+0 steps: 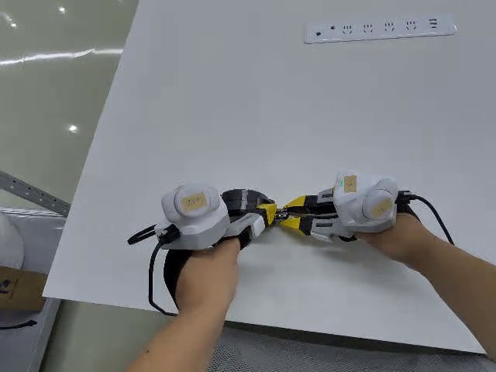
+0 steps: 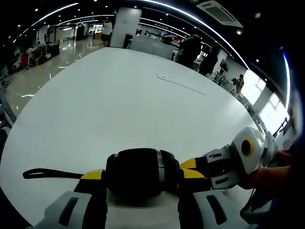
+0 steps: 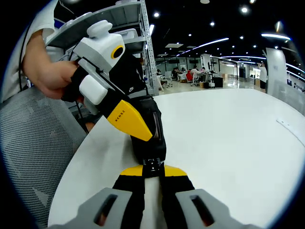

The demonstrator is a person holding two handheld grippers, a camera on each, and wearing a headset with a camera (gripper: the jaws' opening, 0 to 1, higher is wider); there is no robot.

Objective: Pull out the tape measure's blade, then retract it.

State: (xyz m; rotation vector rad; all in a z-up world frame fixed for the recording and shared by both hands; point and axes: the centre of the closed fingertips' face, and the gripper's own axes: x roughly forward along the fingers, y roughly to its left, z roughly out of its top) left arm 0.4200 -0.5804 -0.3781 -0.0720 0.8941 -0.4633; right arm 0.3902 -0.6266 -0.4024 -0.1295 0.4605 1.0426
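Observation:
A black tape measure rests on the white table near its front edge. My left gripper is shut on its case, which sits between the yellow-tipped jaws in the left gripper view. Its black wrist strap trails to the left. My right gripper faces the left one, tip to tip. In the right gripper view, the right gripper is shut on the blade's metal end hook at the mouth of the tape measure. Almost no blade shows.
A white power strip lies at the table's far right. The table's front edge runs just below the hands. A grey mesh chair and a metal shelf stand past the table's left side, with a cardboard box on the floor.

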